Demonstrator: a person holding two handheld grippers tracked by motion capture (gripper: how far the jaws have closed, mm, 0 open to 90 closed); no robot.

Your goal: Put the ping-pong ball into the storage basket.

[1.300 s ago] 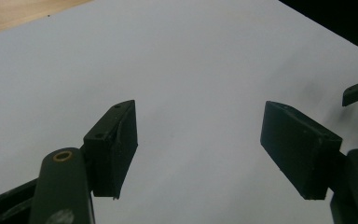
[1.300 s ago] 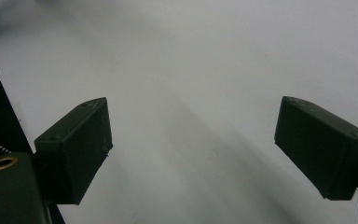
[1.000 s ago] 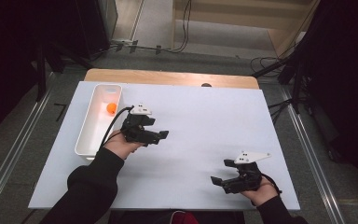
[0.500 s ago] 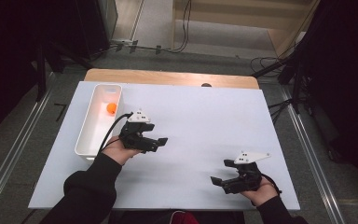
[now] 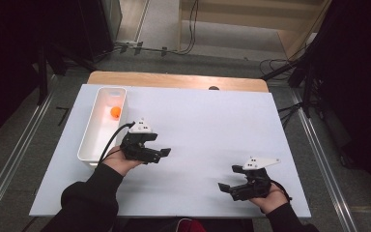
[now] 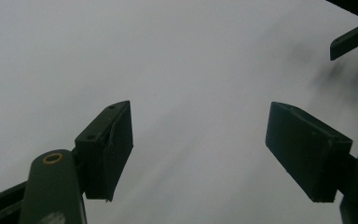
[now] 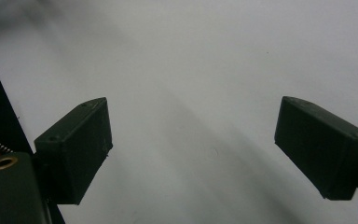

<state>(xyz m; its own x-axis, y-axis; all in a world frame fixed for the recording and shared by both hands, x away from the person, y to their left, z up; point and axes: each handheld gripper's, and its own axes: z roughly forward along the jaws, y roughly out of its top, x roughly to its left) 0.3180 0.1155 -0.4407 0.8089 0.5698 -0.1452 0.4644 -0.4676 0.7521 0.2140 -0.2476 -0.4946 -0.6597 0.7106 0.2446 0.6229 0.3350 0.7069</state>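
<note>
1. The orange ball (image 5: 115, 112) is lying in the far half of the white tray (image 5: 88, 145), which is sitting along the bench's (image 5: 207, 121) left edge.
2. The left gripper (image 5: 162, 153) is hovering just beside the tray's near end, its fingers (image 6: 107, 144) standing apart with nothing between them.
3. The right gripper (image 5: 225, 187) is resting near the bench's near right corner, fingers (image 7: 77, 144) spread wide and holding nothing.
</note>
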